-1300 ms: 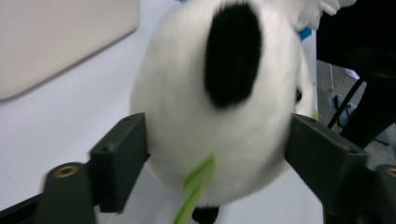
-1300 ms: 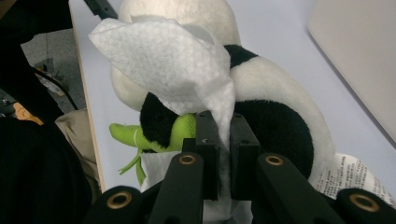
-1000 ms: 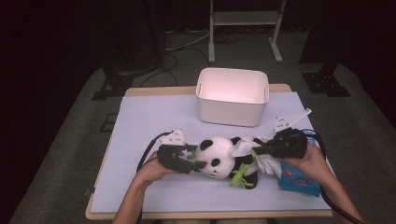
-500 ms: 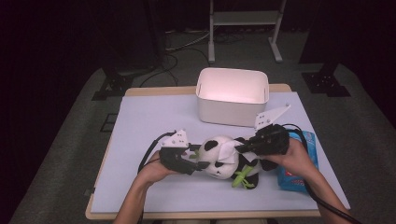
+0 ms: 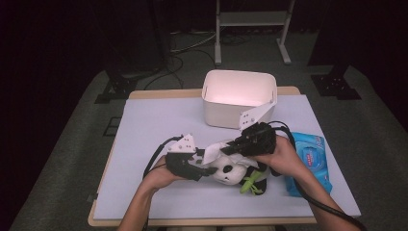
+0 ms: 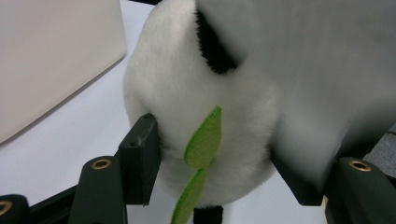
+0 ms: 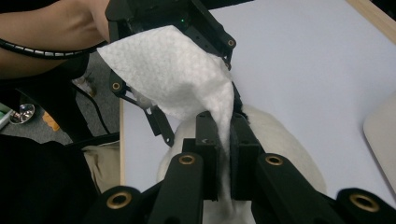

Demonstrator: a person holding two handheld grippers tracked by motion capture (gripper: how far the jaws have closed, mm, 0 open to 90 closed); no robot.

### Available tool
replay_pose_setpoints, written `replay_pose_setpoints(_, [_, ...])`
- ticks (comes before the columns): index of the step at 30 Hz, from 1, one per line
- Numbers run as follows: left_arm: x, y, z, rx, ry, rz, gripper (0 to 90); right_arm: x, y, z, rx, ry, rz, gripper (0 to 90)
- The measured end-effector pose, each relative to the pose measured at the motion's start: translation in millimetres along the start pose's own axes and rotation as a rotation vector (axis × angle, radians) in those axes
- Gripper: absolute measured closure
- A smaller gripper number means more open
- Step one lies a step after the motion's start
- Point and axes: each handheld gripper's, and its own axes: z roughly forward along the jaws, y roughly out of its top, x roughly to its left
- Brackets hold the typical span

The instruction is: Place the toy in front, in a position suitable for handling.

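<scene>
Now my left tool grips the panda plush toy, which lies on the tabletop in front of me, a little toward my right. From the left tool's own camera I see both of its pads pressed into the white fur of the panda, one on each side of the round body, with the jaws partly apart to span it. A green felt leaf hangs down the fur between the pads, and a black patch of fur sits higher up.

My right tool is clamped tight on a white wipe. In the right tool's camera the two jaws stand nearly together with the wipe pinched between them; the sheet fans out and up beyond the fingertips, and its far part lies against my left tool. Below the right tool's jaws the panda's white fur shows, so the wipe hangs just over the toy.

From above, the right tool sits over the top of the panda, with the wipe spread between the two tools. A white bin stands at the far side of the tabletop, near the right tool. A blue pack of wipes lies flat to my right, just beside my right hand.
</scene>
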Motion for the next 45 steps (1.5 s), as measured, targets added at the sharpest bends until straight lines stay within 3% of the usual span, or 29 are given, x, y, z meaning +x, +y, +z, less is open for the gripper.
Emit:
replay_pose_setpoints(6, [3.1, -2.7, -0.8, 0.012, 0.000, -0.010, 36.5, -3.6, -12.0, -5.7, 0.015, -0.029, 0.020, 83.9])
replay_pose_setpoints(15, [5.0, -4.8, -0.9, 0.006, 0.006, -0.014, 36.9, -13.6, -48.0, -16.8, 0.023, -0.039, 0.106, 83.8])
replay_pose_setpoints(26, [4.8, -5.4, -2.0, 0.020, 0.004, 0.002, 37.6, -11.0, -29.0, -12.5, 0.013, -0.025, 0.069, 83.8])
replay_pose_setpoints(30, [6.0, -6.5, -2.9, 0.027, 0.004, 0.003, 38.1, -12.7, -31.0, -13.5, 0.017, -0.022, 0.065, 83.8])
replay_pose_setpoints(40, [8.1, -8.4, -4.2, 0.027, -0.004, 0.012, 39.1, -34.5, -62.8, -37.0, 0.036, -0.101, 0.164, 83.7])
replay_pose_setpoints(45, [10.1, -8.9, -5.0, 0.022, -0.014, -0.013, 39.0, -38.8, -75.9, -44.7, 0.021, -0.096, 0.191, 83.7])
